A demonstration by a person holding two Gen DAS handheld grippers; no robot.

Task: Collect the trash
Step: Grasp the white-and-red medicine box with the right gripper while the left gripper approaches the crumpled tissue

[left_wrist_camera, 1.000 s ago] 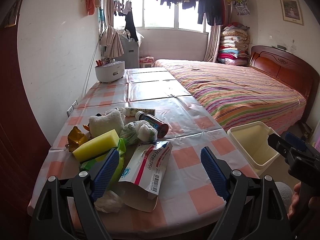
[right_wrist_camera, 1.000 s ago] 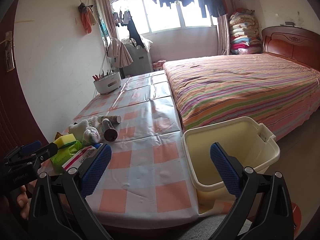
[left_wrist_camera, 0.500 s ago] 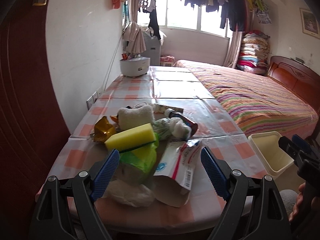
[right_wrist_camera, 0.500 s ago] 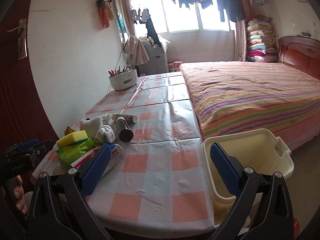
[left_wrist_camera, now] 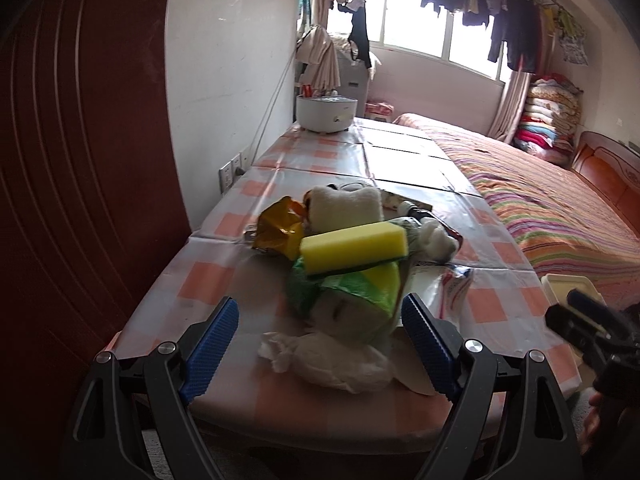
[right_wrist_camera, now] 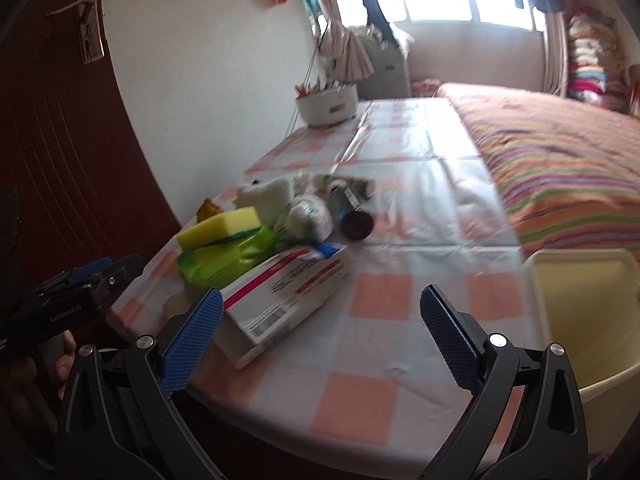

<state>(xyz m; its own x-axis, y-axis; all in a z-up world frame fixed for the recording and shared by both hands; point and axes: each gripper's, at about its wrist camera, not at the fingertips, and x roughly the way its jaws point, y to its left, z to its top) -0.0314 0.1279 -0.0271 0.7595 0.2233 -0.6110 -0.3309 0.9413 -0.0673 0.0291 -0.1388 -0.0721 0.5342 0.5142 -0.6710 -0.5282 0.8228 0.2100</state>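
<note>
A heap of trash lies at the near left end of the checked table [left_wrist_camera: 208, 276]: a yellow sponge [left_wrist_camera: 354, 246] on a green wrapper [left_wrist_camera: 352, 292], crumpled white tissue [left_wrist_camera: 332, 358], a gold wrapper [left_wrist_camera: 278, 228], a white cloth [left_wrist_camera: 346, 206]. My left gripper [left_wrist_camera: 320, 344] is open, its blue pads on either side of the tissue and wrapper. My right gripper [right_wrist_camera: 320, 334] is open over the table, with a white and red packet [right_wrist_camera: 286, 292] at its left pad. A dark bottle [right_wrist_camera: 348, 212] lies behind. The cream bin [right_wrist_camera: 584, 312] stands beside the table on the right.
A white pot [left_wrist_camera: 326, 113] of pens sits at the table's far end by the wall. A striped bed [left_wrist_camera: 552, 208] runs along the table's right side. A dark red door [left_wrist_camera: 80, 160] fills the left. A hand holds each gripper.
Both grippers have swung left toward the heap and come closer. The left one now frames the tissue and green wrapper; the right one now has the packet at its left pad.
</note>
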